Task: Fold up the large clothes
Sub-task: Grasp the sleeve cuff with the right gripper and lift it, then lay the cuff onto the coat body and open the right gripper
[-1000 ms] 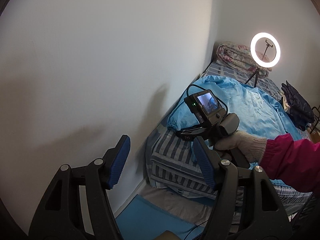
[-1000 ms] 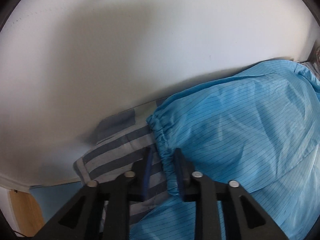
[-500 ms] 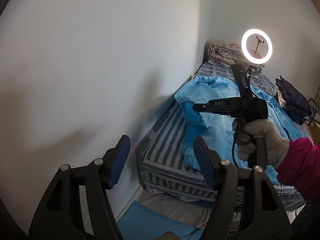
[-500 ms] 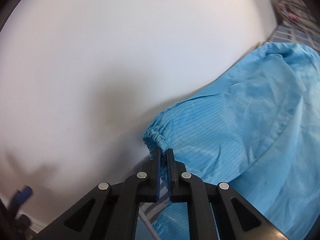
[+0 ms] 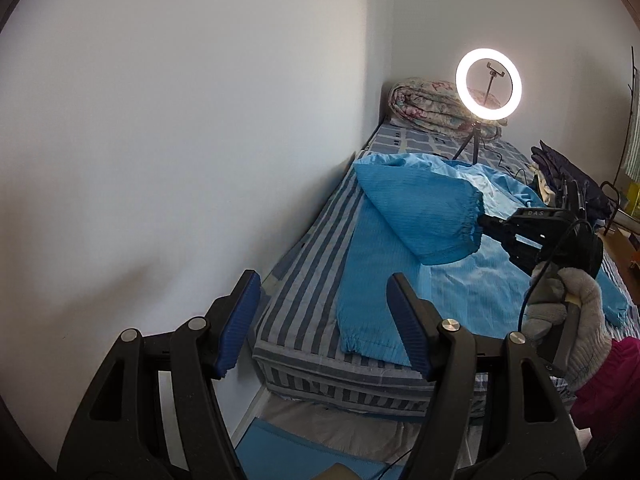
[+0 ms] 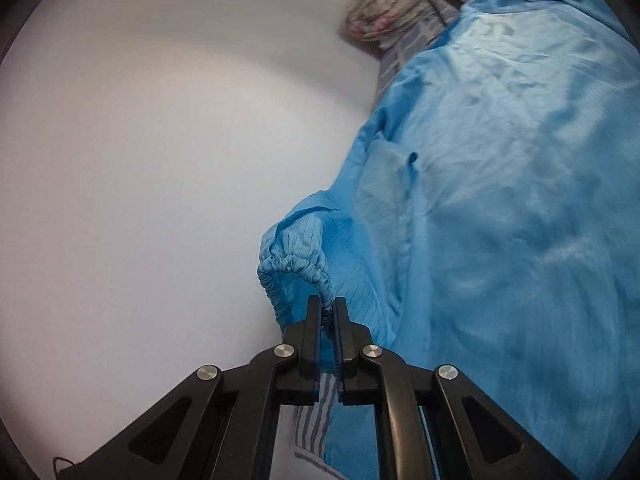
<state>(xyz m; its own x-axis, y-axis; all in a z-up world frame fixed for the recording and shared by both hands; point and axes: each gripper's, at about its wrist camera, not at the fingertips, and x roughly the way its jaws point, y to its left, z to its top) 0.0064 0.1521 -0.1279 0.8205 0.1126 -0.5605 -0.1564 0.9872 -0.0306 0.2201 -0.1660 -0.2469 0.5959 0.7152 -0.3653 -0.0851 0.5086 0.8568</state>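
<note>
A large light-blue garment (image 5: 384,264) lies spread on a striped bed (image 5: 308,292); it fills the right of the right wrist view (image 6: 500,200). My right gripper (image 6: 327,308) is shut on the elastic cuff (image 6: 296,264) of one leg or sleeve. In the left wrist view that cuff (image 5: 468,220) hangs lifted over the garment, held by the right gripper (image 5: 486,222). My left gripper (image 5: 324,312) is open and empty, off the bed's near end, apart from the cloth.
A white wall (image 5: 180,140) runs along the bed's left side. A lit ring light (image 5: 489,85) on a tripod and a rolled floral quilt (image 5: 428,104) stand at the far end. Dark clothes (image 5: 568,176) lie at the right.
My right gripper closed on the cuff, lifted it off the bed and carried it right and toward the far end, folding it over the garment. My left gripper stayed open.
</note>
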